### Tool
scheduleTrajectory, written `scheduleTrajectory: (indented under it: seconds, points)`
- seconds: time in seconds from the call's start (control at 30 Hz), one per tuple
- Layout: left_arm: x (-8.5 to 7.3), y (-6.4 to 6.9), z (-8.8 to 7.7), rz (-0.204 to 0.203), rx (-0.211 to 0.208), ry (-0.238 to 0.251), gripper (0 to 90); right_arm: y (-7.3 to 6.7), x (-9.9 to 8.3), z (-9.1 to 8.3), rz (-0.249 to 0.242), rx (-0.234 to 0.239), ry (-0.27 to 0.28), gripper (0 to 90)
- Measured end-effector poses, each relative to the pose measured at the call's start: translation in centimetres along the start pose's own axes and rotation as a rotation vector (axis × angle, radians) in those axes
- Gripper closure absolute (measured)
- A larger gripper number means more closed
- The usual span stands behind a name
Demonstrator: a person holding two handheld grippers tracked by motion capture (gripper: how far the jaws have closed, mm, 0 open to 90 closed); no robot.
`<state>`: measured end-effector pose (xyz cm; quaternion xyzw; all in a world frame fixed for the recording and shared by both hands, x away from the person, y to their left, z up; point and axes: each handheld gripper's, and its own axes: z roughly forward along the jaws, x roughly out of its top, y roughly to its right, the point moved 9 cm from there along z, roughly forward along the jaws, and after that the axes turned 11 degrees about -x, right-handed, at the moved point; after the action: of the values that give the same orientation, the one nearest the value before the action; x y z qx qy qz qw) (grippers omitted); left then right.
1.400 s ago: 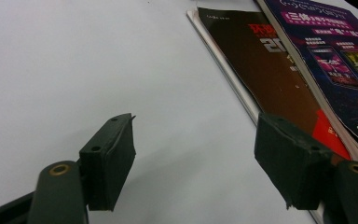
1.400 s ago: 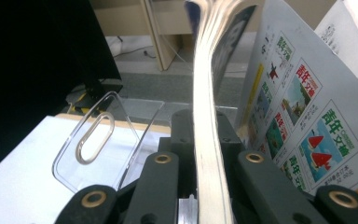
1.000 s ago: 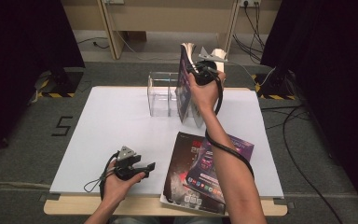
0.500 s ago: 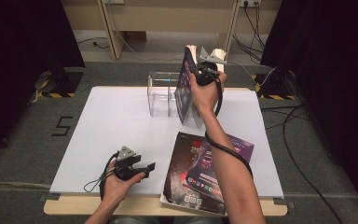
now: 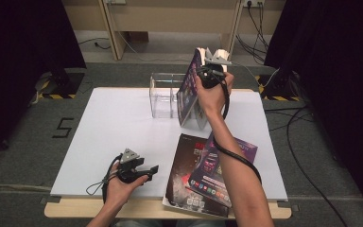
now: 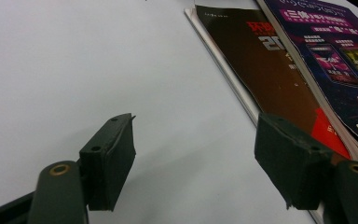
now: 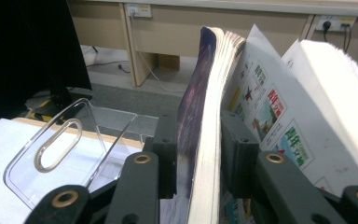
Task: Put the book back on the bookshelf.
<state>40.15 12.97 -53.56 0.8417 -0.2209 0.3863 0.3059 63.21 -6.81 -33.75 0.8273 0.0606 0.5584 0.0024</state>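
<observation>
Resting at the bench's near left corner, the left tongs lie spread with nothing between them, well away from the clear acrylic rack. Right of that rack, touching or nearly touching its end wall, the magazine stands on edge, its long axis upright and its purple cover facing the rack. The right tongs straddle its top edge from above; their jaws have just been opening, and the pads now seem barely clear of the pages, though the close view leaves that uncertain. The right hand is far nearer the rack, so the slide into a slot would go leftward. Two more magazines lie flat, nearer than the rack.
</observation>
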Motion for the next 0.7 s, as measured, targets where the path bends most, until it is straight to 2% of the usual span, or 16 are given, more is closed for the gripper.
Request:
scheduleTrajectory:
  seconds: [0.3, 0.43, 0.7]
  points:
    - [0.1, 0.1, 0.0, 0.001, 0.001, 0.002, 27.9, 0.2, -0.1, -0.7, -0.036, -0.037, -0.012, 66.2]
    - [0.1, 0.1, 0.0, 0.004, 0.000, 0.002, 27.9, 0.4, -0.3, -1.1, -0.021, -0.032, -0.022, 65.4]
    - [0.0, 0.1, 0.0, 0.005, 0.001, 0.000, 27.9, 0.8, -0.8, -1.7, -0.023, -0.026, -0.018, 64.8]
